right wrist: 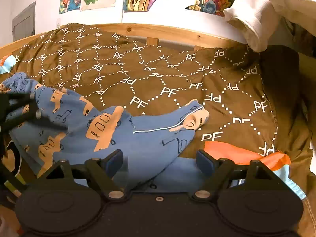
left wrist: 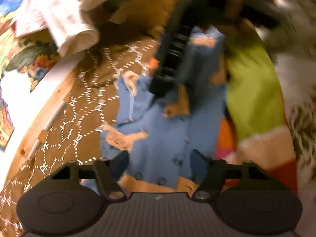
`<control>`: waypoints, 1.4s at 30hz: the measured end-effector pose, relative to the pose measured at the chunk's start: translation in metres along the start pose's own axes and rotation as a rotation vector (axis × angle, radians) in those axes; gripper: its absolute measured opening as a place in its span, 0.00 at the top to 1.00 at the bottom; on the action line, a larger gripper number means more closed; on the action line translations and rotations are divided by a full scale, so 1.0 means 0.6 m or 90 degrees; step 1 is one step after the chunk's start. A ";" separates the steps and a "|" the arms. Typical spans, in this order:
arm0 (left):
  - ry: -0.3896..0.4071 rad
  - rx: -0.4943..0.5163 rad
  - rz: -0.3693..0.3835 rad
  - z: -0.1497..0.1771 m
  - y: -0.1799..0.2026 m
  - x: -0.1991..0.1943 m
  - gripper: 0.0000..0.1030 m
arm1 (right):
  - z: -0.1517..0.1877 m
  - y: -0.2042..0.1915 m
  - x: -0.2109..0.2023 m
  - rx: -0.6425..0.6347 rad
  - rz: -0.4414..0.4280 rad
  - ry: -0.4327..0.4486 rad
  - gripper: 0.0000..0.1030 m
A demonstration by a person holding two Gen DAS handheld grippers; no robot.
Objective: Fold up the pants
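Left wrist view: left gripper (left wrist: 160, 158) hovers, jaws apart, over the blue pants (left wrist: 158, 138) on the brown bedspread (left wrist: 83, 90). Right wrist view: right gripper (right wrist: 160, 161) gapes too, cloth between its fingers, unpinched. Likely the grab before the fold; next, close on an edge.

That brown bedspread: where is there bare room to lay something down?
The free stretch of the brown bedspread lies between the wooden bed rail and the blue pants. Nearer the camera it is crowded: the pants, an orange cloth, and the white pillow at the far right corner.
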State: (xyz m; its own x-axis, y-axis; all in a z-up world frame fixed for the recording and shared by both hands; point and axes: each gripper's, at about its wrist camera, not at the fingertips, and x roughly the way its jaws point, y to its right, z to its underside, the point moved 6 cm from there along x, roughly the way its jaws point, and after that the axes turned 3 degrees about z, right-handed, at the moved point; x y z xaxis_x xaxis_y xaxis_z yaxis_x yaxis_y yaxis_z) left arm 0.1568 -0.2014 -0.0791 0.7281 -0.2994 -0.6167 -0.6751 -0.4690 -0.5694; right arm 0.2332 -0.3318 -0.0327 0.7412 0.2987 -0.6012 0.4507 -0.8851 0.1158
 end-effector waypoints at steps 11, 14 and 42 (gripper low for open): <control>-0.005 0.027 -0.016 0.007 0.006 0.001 0.66 | -0.001 -0.009 -0.001 0.017 -0.004 0.008 0.25; -0.005 0.055 -0.020 0.010 0.018 -0.003 0.71 | 0.002 -0.014 -0.001 0.021 -0.005 0.003 0.25; 0.010 0.132 -0.037 0.018 0.038 0.011 0.96 | -0.048 -0.088 0.142 -0.193 0.070 -0.077 0.87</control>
State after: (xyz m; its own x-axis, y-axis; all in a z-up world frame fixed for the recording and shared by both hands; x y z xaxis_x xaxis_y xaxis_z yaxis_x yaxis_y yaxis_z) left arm 0.1449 -0.2048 -0.1018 0.7672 -0.2905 -0.5719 -0.6407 -0.3048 -0.7047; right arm 0.2866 -0.2492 -0.0673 0.7376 0.1464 -0.6592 0.5116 -0.7584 0.4039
